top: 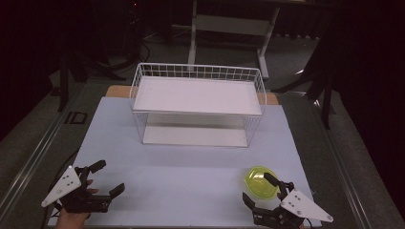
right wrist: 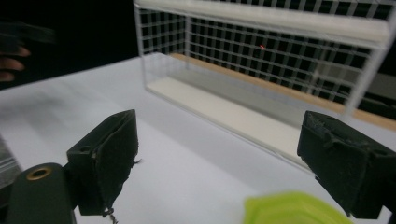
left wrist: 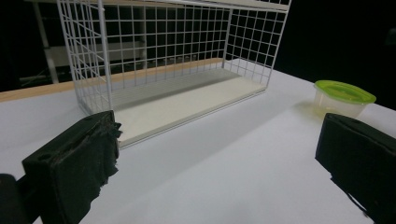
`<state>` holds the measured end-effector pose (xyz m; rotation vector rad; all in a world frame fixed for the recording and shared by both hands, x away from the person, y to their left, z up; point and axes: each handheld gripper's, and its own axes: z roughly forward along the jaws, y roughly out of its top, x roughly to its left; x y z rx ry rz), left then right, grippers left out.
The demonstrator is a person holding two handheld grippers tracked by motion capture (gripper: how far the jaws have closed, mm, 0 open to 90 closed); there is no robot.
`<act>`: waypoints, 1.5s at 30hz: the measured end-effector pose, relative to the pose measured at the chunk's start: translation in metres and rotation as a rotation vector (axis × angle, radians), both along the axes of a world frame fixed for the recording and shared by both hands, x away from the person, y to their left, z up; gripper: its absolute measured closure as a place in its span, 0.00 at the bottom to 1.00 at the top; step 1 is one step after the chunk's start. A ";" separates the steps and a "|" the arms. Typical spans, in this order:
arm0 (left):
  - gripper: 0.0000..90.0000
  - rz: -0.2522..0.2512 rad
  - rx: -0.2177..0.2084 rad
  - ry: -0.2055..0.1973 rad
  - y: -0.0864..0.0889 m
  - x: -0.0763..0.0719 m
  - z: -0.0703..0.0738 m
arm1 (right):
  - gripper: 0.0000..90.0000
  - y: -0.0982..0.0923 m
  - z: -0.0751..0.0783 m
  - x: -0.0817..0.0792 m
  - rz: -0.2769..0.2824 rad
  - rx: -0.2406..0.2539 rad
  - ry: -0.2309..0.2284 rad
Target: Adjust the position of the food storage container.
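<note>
Green-lidded tub, upright, probably closed

Green-lidded container beside right gripper

Both grippers were black w/ grey triangular top plates. Jaw pads looked rough, frayed at edges. Brass rivet sat lower left.

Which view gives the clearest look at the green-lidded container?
The left gripper view: the container stands whole and sharp on the table, its green lid and clear body seen from the side. The high view shows it from above, partly covered by the right tool. The right gripper view catches a blurred green edge at the bottom.
</note>
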<state>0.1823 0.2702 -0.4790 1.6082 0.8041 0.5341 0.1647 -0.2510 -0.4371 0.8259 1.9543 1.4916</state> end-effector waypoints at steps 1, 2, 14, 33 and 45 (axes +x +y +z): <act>0.00 -0.001 0.000 0.000 0.000 0.000 0.000 | 0.14 0.002 0.003 -0.001 0.011 -0.006 -0.011; 0.00 -0.003 -0.001 0.001 -0.001 0.000 0.000 | 0.14 0.004 0.006 -0.001 0.011 -0.010 -0.020; 0.00 -0.012 -0.017 0.012 0.001 0.001 -0.001 | 0.14 0.006 0.039 0.015 0.006 -0.020 -0.105; 0.00 -0.016 -0.017 0.017 0.002 0.000 -0.002 | 0.35 -0.042 0.001 0.067 -0.162 -0.056 0.074; 0.00 -0.021 -0.012 0.026 0.000 0.003 -0.003 | 0.71 -0.082 -0.032 0.070 -0.264 -0.146 0.164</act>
